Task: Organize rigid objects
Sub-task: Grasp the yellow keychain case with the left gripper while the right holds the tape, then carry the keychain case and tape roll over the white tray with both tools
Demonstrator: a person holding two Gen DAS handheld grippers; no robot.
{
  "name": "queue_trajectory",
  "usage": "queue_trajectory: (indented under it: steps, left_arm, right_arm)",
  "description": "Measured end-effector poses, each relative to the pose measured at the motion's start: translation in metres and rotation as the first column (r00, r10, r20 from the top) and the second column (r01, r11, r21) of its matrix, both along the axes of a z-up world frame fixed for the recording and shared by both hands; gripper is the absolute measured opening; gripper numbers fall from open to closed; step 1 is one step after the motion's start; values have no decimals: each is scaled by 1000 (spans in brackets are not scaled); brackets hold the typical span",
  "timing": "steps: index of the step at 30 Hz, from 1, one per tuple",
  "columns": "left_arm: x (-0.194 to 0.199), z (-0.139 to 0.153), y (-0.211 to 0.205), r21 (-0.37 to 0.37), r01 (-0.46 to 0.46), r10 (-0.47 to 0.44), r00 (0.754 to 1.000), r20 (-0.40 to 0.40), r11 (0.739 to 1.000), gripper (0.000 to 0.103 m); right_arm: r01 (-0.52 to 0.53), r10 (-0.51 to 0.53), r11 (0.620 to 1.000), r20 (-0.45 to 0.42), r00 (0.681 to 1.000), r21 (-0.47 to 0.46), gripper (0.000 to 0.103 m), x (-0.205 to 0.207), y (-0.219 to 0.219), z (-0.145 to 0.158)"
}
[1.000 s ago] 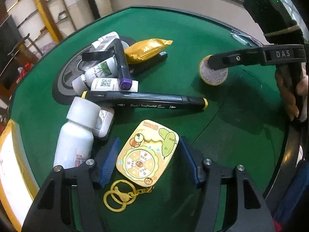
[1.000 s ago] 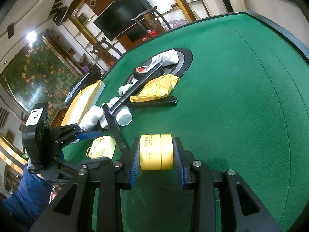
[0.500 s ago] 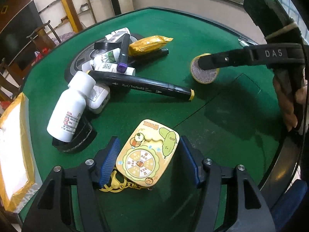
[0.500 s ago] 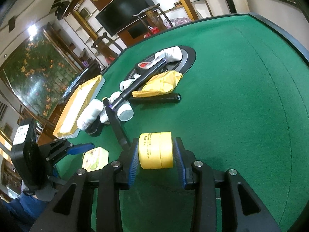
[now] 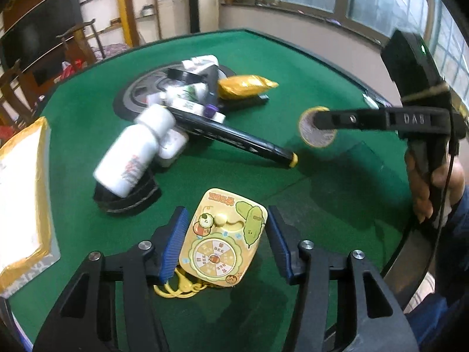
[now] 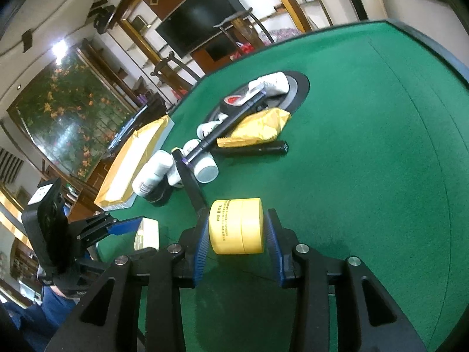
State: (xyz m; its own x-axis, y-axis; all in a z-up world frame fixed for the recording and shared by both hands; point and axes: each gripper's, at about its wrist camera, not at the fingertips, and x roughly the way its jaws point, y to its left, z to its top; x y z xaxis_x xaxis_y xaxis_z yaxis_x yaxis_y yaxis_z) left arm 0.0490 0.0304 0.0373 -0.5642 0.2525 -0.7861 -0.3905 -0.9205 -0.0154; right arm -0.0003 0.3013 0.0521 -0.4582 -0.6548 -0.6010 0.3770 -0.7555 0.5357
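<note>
My left gripper (image 5: 224, 243) is shut on a yellow cartoon keychain card (image 5: 224, 236), held above the green table (image 5: 337, 205); its yellow ring clasp (image 5: 176, 287) hangs below. My right gripper (image 6: 237, 237) is shut on a yellow tape roll (image 6: 237, 226); the roll also shows in the left wrist view (image 5: 318, 138). A pile lies farther back: white bottle (image 5: 134, 152), long black marker (image 5: 234, 138), purple-tipped marker (image 5: 211, 94), gold snack bag (image 5: 246, 86), small white bottles. In the right wrist view the left gripper (image 6: 146, 228) is at the lower left with the card.
A dark round disc (image 5: 137, 96) lies under the far part of the pile. A black ring (image 5: 129, 199) lies under the white bottle. A yellow padded envelope (image 5: 20, 193) lies at the table's left edge. The table's rim (image 6: 425, 41) curves around the far and right sides.
My left gripper has lifted and drawn back with the card, so the pile appears farther away. The right gripper has risen slightly with the tape roll.
</note>
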Motion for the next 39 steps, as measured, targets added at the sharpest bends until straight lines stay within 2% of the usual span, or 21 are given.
queue_trajectory:
  steps: [8,18,27,39]
  left_arm:
    - [11,22,-22,34,-39,42,997,-72,999,52]
    - [16,33,-40,69,-75,82,991,-108,995,51]
    - [20,36,-51,98,-82,94,987,-128,992,50]
    - [31,62,-83,156,-123,153,968,-199,980,50]
  right_arm:
    - [-14,13,1000,-32,999,-24,33,4,-1,5]
    - [-7,5,999,-50,999,-37,33,18,-8,9]
    - [-48,48,999,-43,998,-19,33,27,-36,12]
    - [-113,113,994,-80,990,5,33,25,-80,41]
